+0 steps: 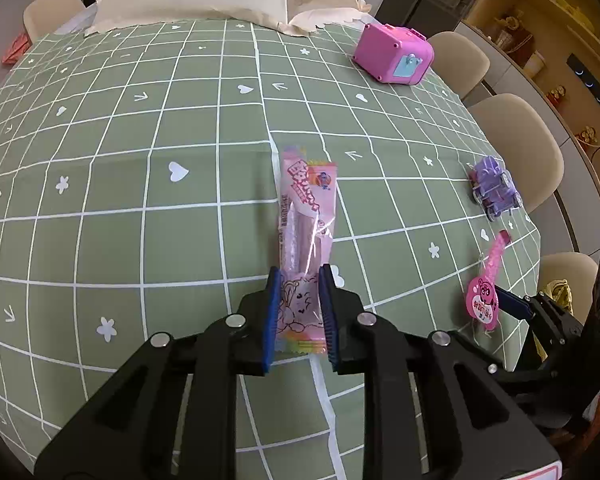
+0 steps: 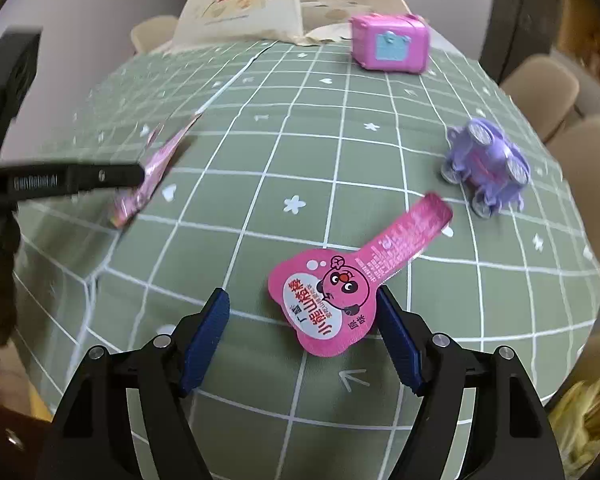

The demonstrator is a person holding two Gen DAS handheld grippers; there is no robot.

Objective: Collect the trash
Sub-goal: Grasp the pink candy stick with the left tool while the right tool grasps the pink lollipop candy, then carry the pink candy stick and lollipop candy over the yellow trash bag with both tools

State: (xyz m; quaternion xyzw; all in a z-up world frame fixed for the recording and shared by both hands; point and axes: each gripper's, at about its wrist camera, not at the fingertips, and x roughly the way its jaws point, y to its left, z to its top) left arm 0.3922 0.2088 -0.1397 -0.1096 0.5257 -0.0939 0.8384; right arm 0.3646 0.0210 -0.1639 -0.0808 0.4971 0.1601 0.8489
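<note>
My left claw (image 1: 298, 312) is pinching the near end of the long pink wrapper (image 1: 305, 240); rest lies ahead on the table (image 1: 140, 200). My right claw (image 2: 302, 336) is spread, low, flat pink packet (image 2: 340, 292) touching its right pad. Center, then squeeze.

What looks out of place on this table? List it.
Two wrappers litter the checked tablecloth: a long pink candy wrapper between the left gripper fingers, and a pink paddle-shaped wrapper by the right gripper.
</note>
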